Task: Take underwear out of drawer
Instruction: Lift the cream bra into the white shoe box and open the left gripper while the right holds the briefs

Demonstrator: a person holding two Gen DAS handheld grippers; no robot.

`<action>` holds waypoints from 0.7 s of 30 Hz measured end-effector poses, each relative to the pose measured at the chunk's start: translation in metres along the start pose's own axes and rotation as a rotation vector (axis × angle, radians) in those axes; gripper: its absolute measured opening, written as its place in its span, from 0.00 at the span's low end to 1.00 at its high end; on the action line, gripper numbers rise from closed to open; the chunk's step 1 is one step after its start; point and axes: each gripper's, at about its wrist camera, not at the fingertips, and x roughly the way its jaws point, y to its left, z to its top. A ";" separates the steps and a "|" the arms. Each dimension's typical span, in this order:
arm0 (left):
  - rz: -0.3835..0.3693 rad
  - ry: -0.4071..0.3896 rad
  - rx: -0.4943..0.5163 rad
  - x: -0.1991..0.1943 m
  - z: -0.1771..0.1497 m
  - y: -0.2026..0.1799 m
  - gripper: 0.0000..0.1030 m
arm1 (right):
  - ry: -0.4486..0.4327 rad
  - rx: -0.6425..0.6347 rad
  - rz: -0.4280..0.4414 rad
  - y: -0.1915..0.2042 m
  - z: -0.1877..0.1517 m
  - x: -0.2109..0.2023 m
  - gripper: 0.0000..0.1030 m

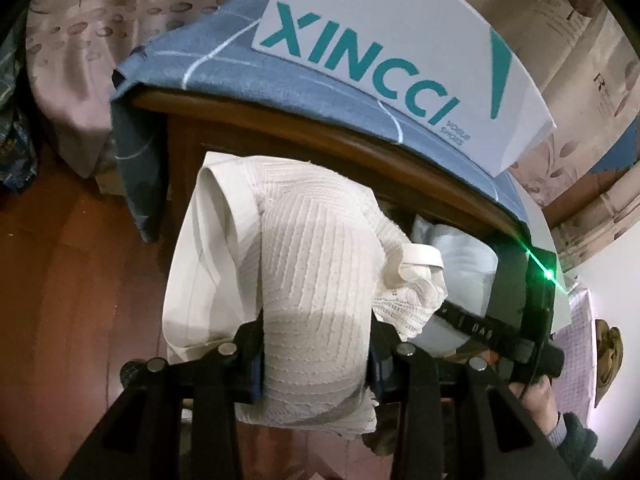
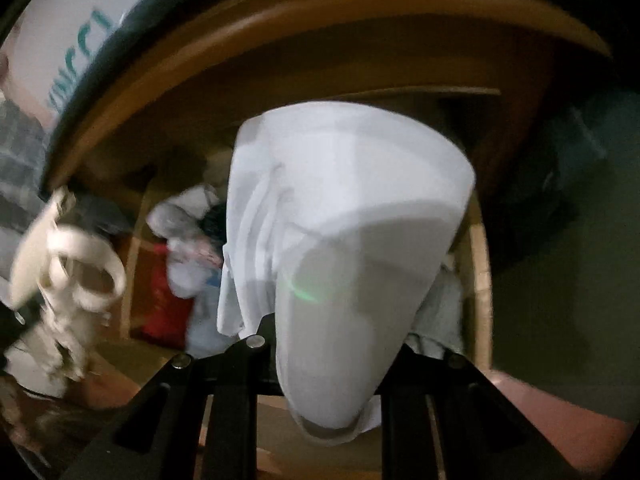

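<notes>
My left gripper [image 1: 316, 364] is shut on a cream ribbed pair of underwear [image 1: 304, 248], which hangs out over the fingers in front of the wooden cabinet. That cream pair [image 2: 64, 272] also shows blurred at the left of the right wrist view. My right gripper [image 2: 332, 360] is shut on a smooth white pair of underwear [image 2: 344, 216], held above the open drawer [image 2: 480, 280]. More pale clothes [image 2: 188, 224] lie in the drawer. The right gripper's black housing [image 1: 516, 312] with a green light shows in the left wrist view, with a hand [image 1: 540, 396] below it.
A white shoe box [image 1: 400, 48] with teal lettering stands on a blue cloth [image 1: 224, 68] that covers the cabinet top [image 1: 320, 136]. Red-brown wooden floor [image 1: 60, 280] lies to the left. A floral fabric [image 1: 100, 20] hangs behind. Something red [image 2: 168, 312] lies in the drawer.
</notes>
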 end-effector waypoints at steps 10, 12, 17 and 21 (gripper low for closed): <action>0.023 -0.037 0.006 -0.048 0.003 -0.009 0.37 | -0.054 0.006 0.058 -0.010 0.001 -0.008 0.14; 0.035 -0.049 0.024 -0.061 0.005 -0.015 0.37 | -0.040 0.018 0.043 -0.015 0.001 -0.008 0.14; 0.027 -0.079 0.041 -0.090 0.022 -0.024 0.37 | -0.030 -0.012 -0.013 -0.004 -0.003 0.012 0.14; 0.054 -0.131 0.068 -0.117 0.039 -0.031 0.37 | -0.039 -0.033 -0.042 0.007 -0.005 0.019 0.14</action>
